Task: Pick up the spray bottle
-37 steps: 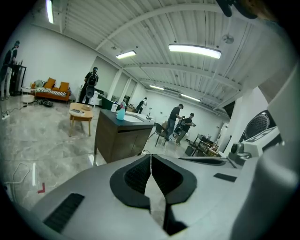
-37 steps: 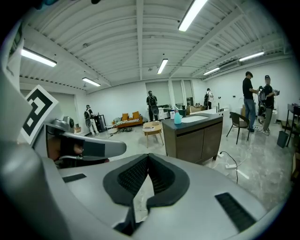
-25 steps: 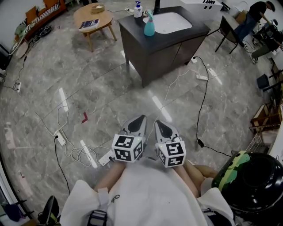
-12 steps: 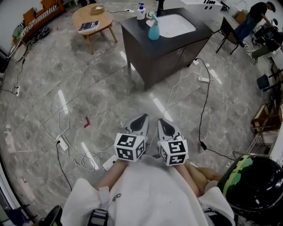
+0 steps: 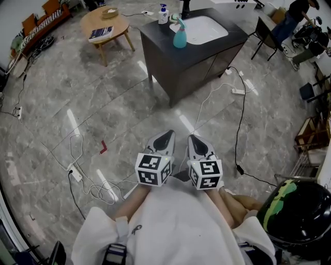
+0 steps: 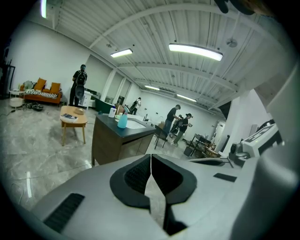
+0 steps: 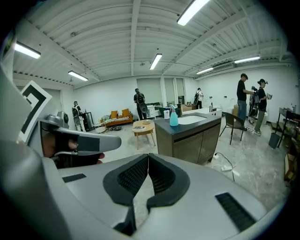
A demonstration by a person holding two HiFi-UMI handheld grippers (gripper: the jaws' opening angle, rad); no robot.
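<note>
Left gripper [image 5: 166,136] is held low over the marble floor [image 5: 103,103], and in the left gripper view its jaws are seen pressed together with nothing caught between them. Up ahead, the spray bottle [image 5: 180,37] is spotted: blue-green, upright on the dark bench [image 5: 207,57], just beside the left rim of the white sink [image 5: 204,28]. It is well apart from both grippers and untouched. A white pump bottle [image 5: 163,14] is parked near it, at the bench's far corner. Right gripper [image 5: 194,140] is carried just beside the left one, marker cubes level, and its jaws too are seen closed tight on nothing in the right gripper view. Further right, a black cable [image 5: 239,119] is trailed across the floor past the bench, and a person [image 5: 297,10] is glimpsed at the far edge.
</note>
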